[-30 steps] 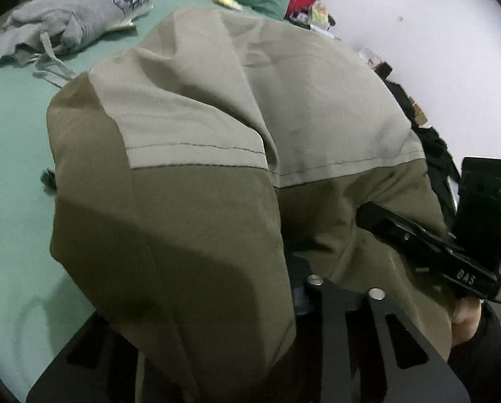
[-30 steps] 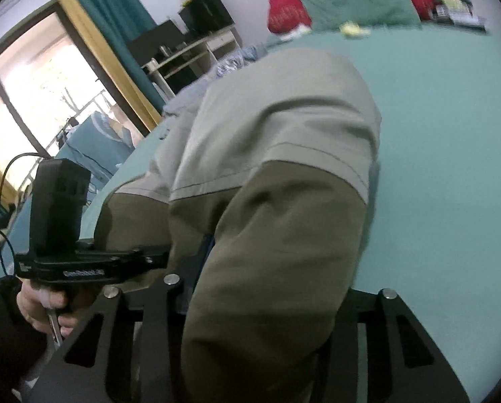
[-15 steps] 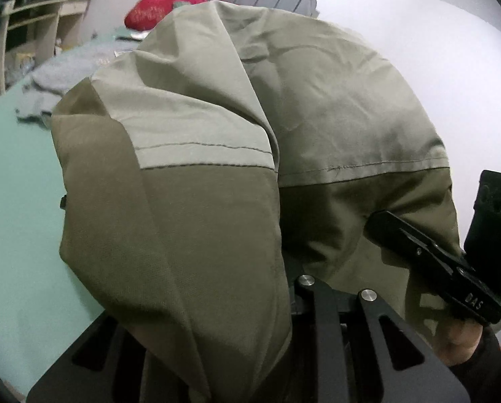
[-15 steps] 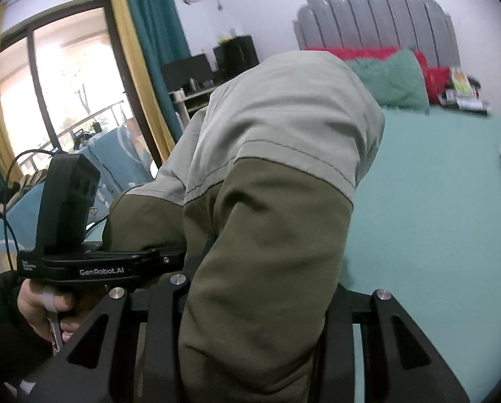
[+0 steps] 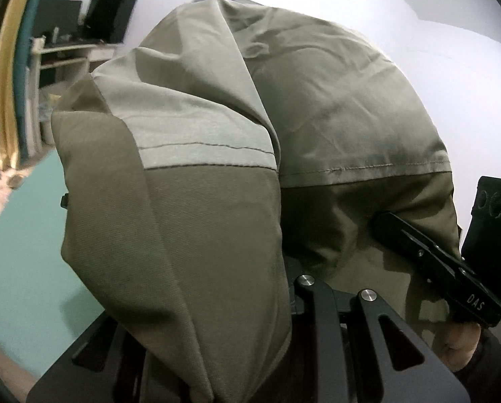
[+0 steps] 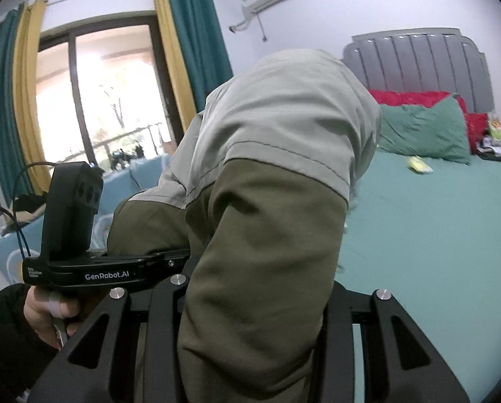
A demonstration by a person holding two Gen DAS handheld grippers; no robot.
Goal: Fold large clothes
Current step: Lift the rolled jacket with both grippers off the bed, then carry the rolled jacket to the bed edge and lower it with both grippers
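Observation:
A large two-tone garment, dark olive below and pale khaki above (image 5: pixel 217 174), hangs draped over both grippers and fills both views (image 6: pixel 267 201). My left gripper (image 5: pixel 250 302) is shut on the garment; its fingertips are hidden under the cloth. My right gripper (image 6: pixel 250 302) is shut on the garment too, fingertips hidden. The right gripper's body (image 5: pixel 445 268) shows at the right of the left wrist view, the left gripper's body (image 6: pixel 82 262) at the left of the right wrist view. The garment is lifted off the green bed (image 6: pixel 435 228).
A green pillow (image 6: pixel 425 131) and a red pillow (image 6: pixel 411 95) lie against the grey headboard (image 6: pixel 415 57). A small yellow item (image 6: pixel 420 165) lies on the sheet. Window with teal and yellow curtains (image 6: pixel 190 50) at left. White shelves (image 5: pixel 65 63) beside the bed.
Both grippers have lifted and tilted up with the garment. The views now show walls, window and headboard instead of the bed surface. The grey clothes pile is out of sight.

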